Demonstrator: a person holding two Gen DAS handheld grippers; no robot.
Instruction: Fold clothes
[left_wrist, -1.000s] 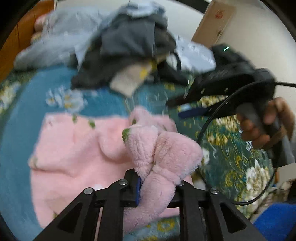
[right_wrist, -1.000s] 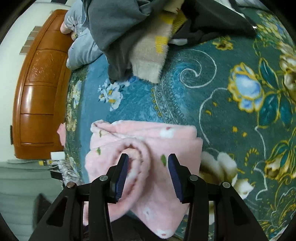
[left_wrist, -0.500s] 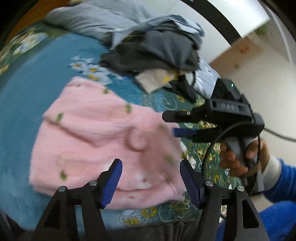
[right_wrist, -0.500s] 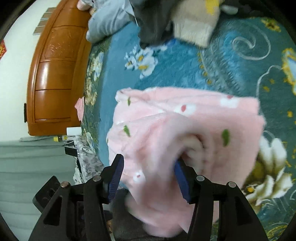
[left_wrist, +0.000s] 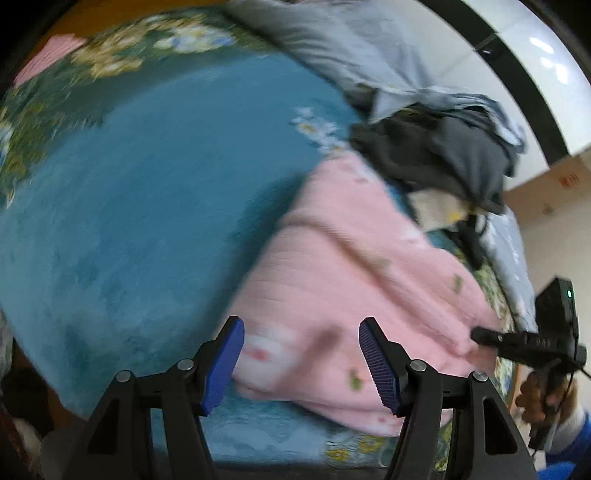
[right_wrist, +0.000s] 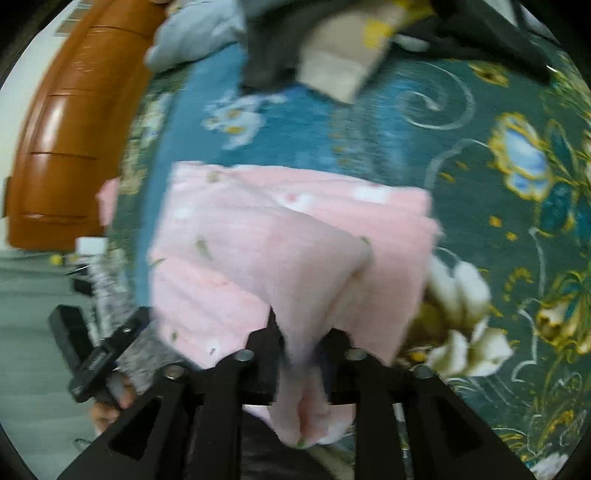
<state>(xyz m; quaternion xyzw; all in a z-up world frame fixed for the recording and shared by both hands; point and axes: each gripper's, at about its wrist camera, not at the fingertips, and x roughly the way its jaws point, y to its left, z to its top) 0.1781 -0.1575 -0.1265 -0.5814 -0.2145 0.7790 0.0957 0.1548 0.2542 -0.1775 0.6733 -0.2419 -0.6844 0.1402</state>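
My left gripper (left_wrist: 301, 363) stands with its jaws wide, the blue pads (left_wrist: 376, 365) apart and holding nothing. Between and just beyond them lies the near edge of a pink fleece garment (left_wrist: 362, 266), folded into a thick, roughly square bundle with small green and white marks. It rests on the bed (left_wrist: 122, 206), near the bed's front edge and toward its right side. The bed is covered by a teal spread with a flowered border.

My right gripper (right_wrist: 301, 343) has its jaws narrow, pinched on a bunched fold of that same pink garment (right_wrist: 280, 240). The cloth rises into a peak at the jaws and a tail of it hangs down between the arms toward the camera. In the left wrist view the right gripper (left_wrist: 484, 338) shows at the garment's right edge, tip against the fleece, with my hand (left_wrist: 539, 395) and a blue sleeve behind it. In the right wrist view my other hand (right_wrist: 110, 402) shows low on the left.

Past the garment, a loose pile of clothes (left_wrist: 450, 155), dark grey, beige and pale blue, lies toward the far side of the bed. Beyond the bed's left side stands a brown wooden headboard (right_wrist: 70, 140). Both views are blurred.
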